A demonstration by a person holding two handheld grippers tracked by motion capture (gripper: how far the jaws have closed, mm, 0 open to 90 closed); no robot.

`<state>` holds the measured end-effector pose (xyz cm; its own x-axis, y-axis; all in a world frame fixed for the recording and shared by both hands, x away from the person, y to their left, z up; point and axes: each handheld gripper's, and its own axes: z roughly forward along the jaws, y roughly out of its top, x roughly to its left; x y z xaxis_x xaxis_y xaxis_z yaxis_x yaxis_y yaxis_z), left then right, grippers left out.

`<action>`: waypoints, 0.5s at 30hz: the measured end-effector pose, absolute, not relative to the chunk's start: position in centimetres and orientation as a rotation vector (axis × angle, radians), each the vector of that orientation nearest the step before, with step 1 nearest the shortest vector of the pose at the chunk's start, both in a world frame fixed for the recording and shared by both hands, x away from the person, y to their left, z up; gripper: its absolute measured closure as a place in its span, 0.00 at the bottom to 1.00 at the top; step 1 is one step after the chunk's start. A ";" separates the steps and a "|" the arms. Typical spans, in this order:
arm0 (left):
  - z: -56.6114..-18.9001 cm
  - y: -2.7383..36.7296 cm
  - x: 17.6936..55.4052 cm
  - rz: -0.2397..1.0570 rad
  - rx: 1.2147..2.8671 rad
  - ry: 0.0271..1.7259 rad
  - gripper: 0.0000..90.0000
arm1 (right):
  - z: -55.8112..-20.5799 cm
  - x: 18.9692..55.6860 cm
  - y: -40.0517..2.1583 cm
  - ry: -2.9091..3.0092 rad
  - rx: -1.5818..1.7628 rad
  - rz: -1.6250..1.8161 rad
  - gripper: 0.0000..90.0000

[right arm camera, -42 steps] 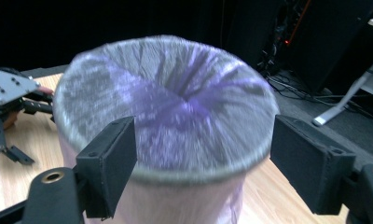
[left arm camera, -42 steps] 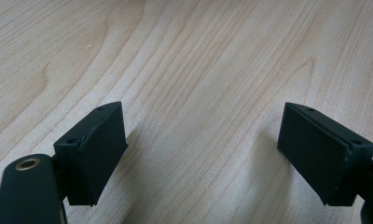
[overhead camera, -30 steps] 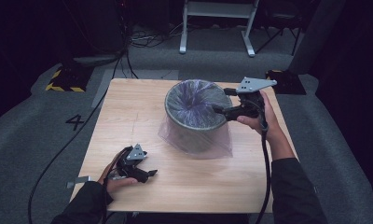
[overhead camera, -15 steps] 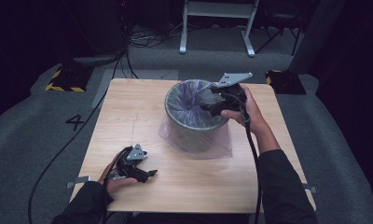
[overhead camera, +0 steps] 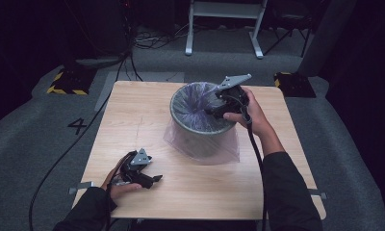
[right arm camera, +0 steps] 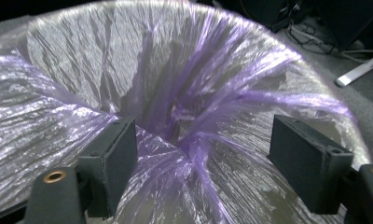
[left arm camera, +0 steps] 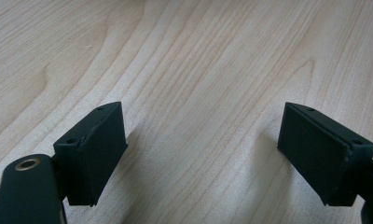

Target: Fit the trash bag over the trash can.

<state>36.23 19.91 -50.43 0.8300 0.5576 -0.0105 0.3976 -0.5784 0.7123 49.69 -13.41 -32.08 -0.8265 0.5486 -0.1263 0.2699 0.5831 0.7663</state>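
Taking the bin (overhead camera: 200, 127) as the mark, nearest me is the left gripper (overhead camera: 149, 179), held low in the person's left hand (overhead camera: 118, 185) at the near-left part of the wooden table (overhead camera: 133, 120), well apart from the bin. In the left gripper view its jaws stand wide apart over bare wood grain, with nothing between them; its cable (overhead camera: 60, 159) trails off the table's left edge to the grey floor.

Farther in, the round grey bin stands upright near the table's middle, toward the far side. A thin purple plastic liner (right arm camera: 184, 93) is draped inside it and folded over the rim, and its loose skirt spreads onto the table around the bin's base.

At the bin's far-right rim, the right hand (overhead camera: 250, 115) holds the right gripper (right arm camera: 201, 158) over the opening. Its jaws are spread wide, with bunched liner folds lying between them; I cannot tell whether either jaw touches the plastic.
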 end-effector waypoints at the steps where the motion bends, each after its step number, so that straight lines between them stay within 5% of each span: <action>1: -50.4 19.9 36.2 0.277 2.261 0.695 0.16 | -32.1 49.7 -13.4 2.470 0.669 1.089 0.26; 15: -50.4 19.9 36.2 0.276 2.261 0.695 0.16 | -33.1 50.1 -12.8 2.543 0.648 0.913 0.26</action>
<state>36.23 19.91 -50.44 0.8299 0.5577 -0.0110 0.3978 -0.5779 0.7126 50.08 -12.81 -33.07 -0.8298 0.5293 -0.1767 0.2960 0.6859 0.6648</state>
